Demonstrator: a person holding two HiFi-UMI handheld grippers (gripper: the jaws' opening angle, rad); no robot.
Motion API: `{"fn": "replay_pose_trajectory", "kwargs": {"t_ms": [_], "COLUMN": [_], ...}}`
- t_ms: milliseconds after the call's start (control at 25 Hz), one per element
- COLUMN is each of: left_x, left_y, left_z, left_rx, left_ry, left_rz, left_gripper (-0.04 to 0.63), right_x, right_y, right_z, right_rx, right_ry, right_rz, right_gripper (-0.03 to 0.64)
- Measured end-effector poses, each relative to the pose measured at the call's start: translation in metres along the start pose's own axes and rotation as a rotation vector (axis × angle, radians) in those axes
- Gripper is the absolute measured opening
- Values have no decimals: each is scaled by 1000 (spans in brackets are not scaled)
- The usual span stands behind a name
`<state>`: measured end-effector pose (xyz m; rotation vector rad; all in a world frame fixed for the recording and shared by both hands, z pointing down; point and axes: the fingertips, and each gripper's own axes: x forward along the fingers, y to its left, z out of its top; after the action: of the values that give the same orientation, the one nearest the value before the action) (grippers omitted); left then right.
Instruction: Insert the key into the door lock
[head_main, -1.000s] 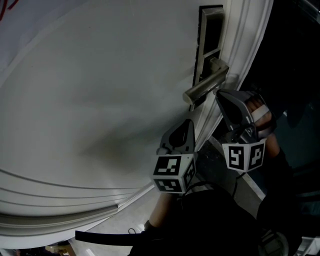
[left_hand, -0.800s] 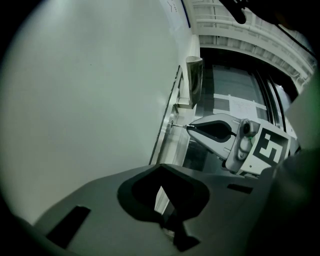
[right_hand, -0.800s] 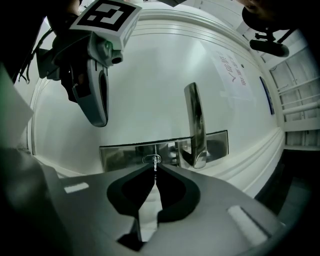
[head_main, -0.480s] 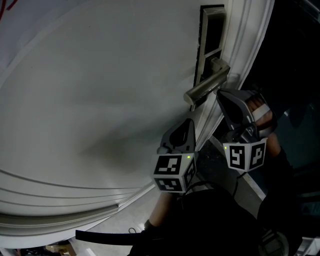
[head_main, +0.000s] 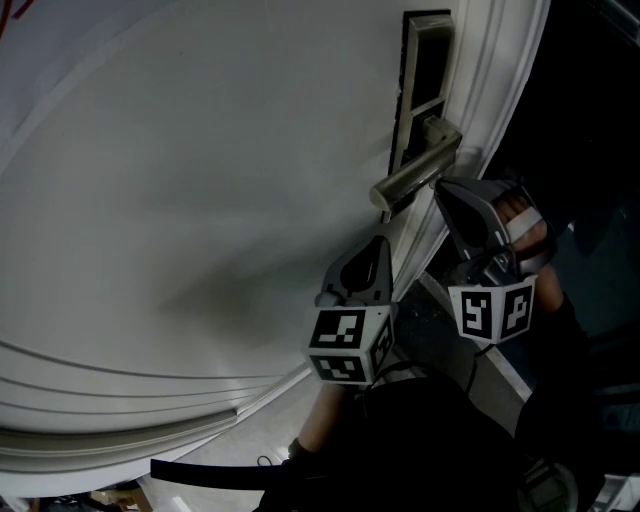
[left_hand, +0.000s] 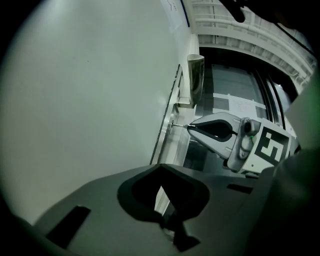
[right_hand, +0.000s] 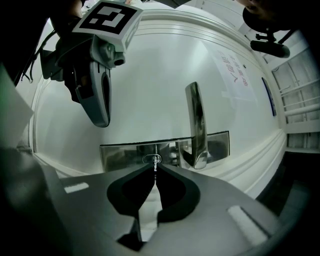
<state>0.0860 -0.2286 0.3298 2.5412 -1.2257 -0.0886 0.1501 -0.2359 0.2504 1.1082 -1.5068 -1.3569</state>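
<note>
A white door (head_main: 200, 200) carries a metal lock plate (right_hand: 120, 152) with a lever handle (right_hand: 196, 120) and a round keyhole (right_hand: 149, 159). My right gripper (right_hand: 155, 167) is shut on a small key (right_hand: 155, 171) whose tip reaches the keyhole. From the left gripper view the key (left_hand: 180, 125) spans the short gap between the right gripper (left_hand: 220, 131) and the lock plate (left_hand: 167, 135). How deep it sits I cannot tell. My left gripper (left_hand: 160, 166) hangs shut with nothing in it, lower down beside the door. The head view has the handle (head_main: 410, 180), left gripper (head_main: 378, 243) and right gripper (head_main: 440, 186).
The door's moulded edge (head_main: 480, 110) runs beside the lock, with a dark opening to its right. A raised curved moulding (head_main: 120, 400) crosses the door lower down. The left gripper's body (right_hand: 95, 75) hangs to the left of the lock plate. A sheet with red marks (right_hand: 235, 72) is stuck on the door.
</note>
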Motion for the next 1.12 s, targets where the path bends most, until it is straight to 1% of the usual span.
{"fn": "replay_pose_trajectory", "kwargs": {"t_ms": [200, 520, 760, 960, 1120], "left_x": [1, 3, 3, 2, 3], "left_y": [-1, 0, -1, -3, -3], "left_z": [0, 1, 2, 3, 2], "left_rx": [-1, 1, 6, 5, 3], "left_ry": [-3, -10, -13, -16, -16], "left_rz": [-4, -5, -7, -7, -7], "left_gripper": [0, 0, 0, 0, 0], "right_x": [1, 1, 1, 0, 2], "right_y": [0, 0, -1, -2, -1], "right_z": [0, 0, 1, 1, 0], "right_rx": [-22, -5, -21, -9, -37], "right_ry": [6, -2, -5, -6, -4], "right_rz": [0, 5, 8, 14, 8], "right_gripper": [12, 12, 12, 12, 12]}}
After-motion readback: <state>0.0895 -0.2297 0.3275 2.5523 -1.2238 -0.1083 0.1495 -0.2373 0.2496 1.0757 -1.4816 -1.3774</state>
